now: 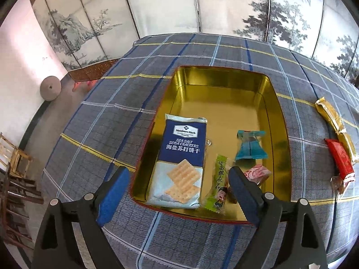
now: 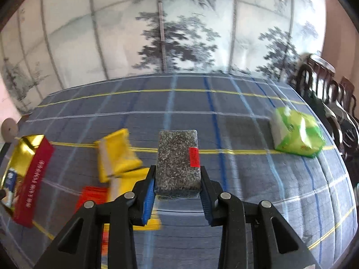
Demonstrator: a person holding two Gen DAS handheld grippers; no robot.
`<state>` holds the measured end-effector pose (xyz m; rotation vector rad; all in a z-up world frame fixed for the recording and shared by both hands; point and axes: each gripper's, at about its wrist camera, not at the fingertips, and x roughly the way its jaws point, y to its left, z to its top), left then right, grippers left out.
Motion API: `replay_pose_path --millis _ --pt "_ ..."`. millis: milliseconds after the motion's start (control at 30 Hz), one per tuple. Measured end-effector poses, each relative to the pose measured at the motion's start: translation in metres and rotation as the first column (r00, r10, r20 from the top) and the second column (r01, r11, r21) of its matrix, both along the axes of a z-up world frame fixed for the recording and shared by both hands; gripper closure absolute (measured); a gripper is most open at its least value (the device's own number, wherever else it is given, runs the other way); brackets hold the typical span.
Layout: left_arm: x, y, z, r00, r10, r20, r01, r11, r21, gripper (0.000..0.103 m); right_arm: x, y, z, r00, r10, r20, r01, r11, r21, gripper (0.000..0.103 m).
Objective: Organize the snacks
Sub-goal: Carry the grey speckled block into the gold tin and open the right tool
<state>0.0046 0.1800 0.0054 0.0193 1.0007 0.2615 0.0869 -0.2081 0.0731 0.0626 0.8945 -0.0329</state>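
Two yellow packets (blurred), tin cut off, speckled block gripped.

**Right tool grips a speckled block above the plaid worktop**

The right tool sits at six o'clock, its blue pads clamped on both sides of a grey speckled packet bearing a red label. The plaid-covered worktop spreads beneath. Toward nine o'clock lie blurred yellow packets and a red packet; farther out at nine stands a red tin with a gold inside. A green bag rests at two o'clock. A painted folding screen fills twelve o'clock.
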Motion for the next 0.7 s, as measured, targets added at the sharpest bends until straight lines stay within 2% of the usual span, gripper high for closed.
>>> replay_pose_path --millis 300,433,700 --pt "-0.013 0.028 0.012 0.997 0.074 0.035 -0.072 0.997 -0.036 0.014 -0.001 0.086 0.011 0.985 0.175 0.002 -0.175 0.983 0.052 0.068" --pt "-0.019 0.042 0.014 0.993 0.105 0.047 -0.102 0.992 -0.068 0.014 -0.004 0.133 0.014 0.964 0.266 0.007 -0.266 0.961 0.071 0.068" --pt "-0.034 0.064 0.011 0.987 0.153 0.04 -0.15 0.986 -0.069 0.014 -0.008 0.219 0.006 0.905 0.426 -0.008 -0.424 0.901 0.091 0.068"
